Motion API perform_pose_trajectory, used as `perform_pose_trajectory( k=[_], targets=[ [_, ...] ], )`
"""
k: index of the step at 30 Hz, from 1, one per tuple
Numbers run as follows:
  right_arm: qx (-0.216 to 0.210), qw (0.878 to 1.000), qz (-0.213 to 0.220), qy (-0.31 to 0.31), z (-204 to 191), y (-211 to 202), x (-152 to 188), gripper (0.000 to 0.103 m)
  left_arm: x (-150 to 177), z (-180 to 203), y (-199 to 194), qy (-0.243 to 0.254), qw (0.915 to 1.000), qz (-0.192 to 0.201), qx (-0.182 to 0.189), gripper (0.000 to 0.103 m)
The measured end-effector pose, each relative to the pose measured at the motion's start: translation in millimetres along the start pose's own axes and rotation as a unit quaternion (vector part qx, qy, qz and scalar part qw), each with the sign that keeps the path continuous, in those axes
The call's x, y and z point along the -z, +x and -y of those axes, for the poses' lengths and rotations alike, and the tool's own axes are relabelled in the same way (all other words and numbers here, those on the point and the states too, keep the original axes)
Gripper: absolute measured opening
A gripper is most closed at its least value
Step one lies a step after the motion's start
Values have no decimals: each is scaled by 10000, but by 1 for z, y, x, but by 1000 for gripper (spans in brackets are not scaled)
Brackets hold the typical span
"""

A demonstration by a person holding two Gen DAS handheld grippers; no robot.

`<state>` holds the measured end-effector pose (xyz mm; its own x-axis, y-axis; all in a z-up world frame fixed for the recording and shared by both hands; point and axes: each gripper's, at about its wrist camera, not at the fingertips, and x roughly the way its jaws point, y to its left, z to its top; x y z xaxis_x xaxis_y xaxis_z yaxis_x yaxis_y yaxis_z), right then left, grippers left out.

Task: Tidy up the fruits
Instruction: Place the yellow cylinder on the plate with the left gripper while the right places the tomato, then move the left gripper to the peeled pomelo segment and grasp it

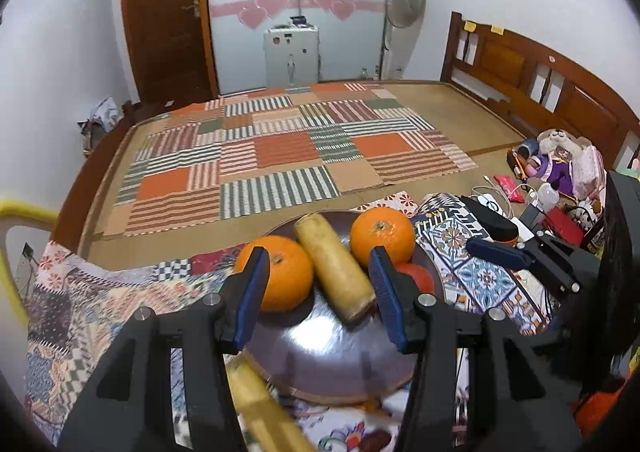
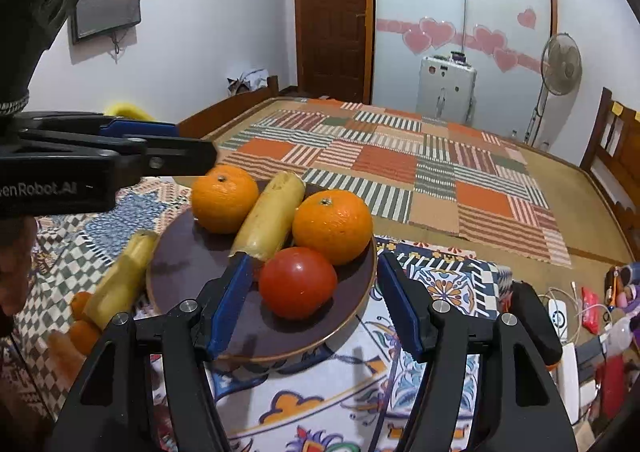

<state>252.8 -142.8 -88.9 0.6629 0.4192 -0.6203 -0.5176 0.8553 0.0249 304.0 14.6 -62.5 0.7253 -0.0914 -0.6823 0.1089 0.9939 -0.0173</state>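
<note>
Although both claws hang over the same dish, neither grips anything: the left gripper (image 1: pixel 318 294) stands released with its blue pads framing the near end of a banana without pressing it, and the right gripper (image 2: pixel 314 306) is likewise parted, the tomato (image 2: pixel 298 282) sitting ahead of the gap between its pads and touched by neither. Nearest on the patterned cloth (image 2: pixel 340 392), a second banana (image 2: pixel 122 278) lies off the plate just beside its left rim, and two small orange fruits (image 2: pixel 82 316) sit beside its near end, also outside the dish. On the dark plate (image 2: pixel 192 252) the tomato sits closest, touching the banana (image 2: pixel 272 216) that runs diagonally across the middle; one orange (image 2: pixel 332 226) rests to its right and another orange (image 2: pixel 224 198) to its left at the far rim. The tomato looks smooth, glossy and soft, so it should be taken across its widest part with light pressure, since it could slip or bruise. The oranges look firm, rounded and fairly heavy, best held across the middle. The bananas seem light but easily marked, best pinched crosswise near mid-length. Anything round may roll on the shallow plate if nudged. Beyond the cloth stretches a striped patchwork mat (image 1: pixel 280 156), and farther back stand a wooden door (image 2: pixel 330 12) and a fan (image 2: pixel 560 64).
</note>
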Motion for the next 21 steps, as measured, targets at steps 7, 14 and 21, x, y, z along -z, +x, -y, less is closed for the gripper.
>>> perform_pose_trajectory(
  k=[7,14,21],
  targets=[
    [-55,9998,149,-81,-18,-32,10,62,32,-16,-46,-72,9999,48,-133,52],
    [-80,9997,153,-168,-43,-54,31,62,78,-28,-74,-115,9997,-110,-207,52],
    [-152,9998,-68,-142,-59,-54,65,61,122,-35,-79,-339,9988,-339,42,52]
  ],
)
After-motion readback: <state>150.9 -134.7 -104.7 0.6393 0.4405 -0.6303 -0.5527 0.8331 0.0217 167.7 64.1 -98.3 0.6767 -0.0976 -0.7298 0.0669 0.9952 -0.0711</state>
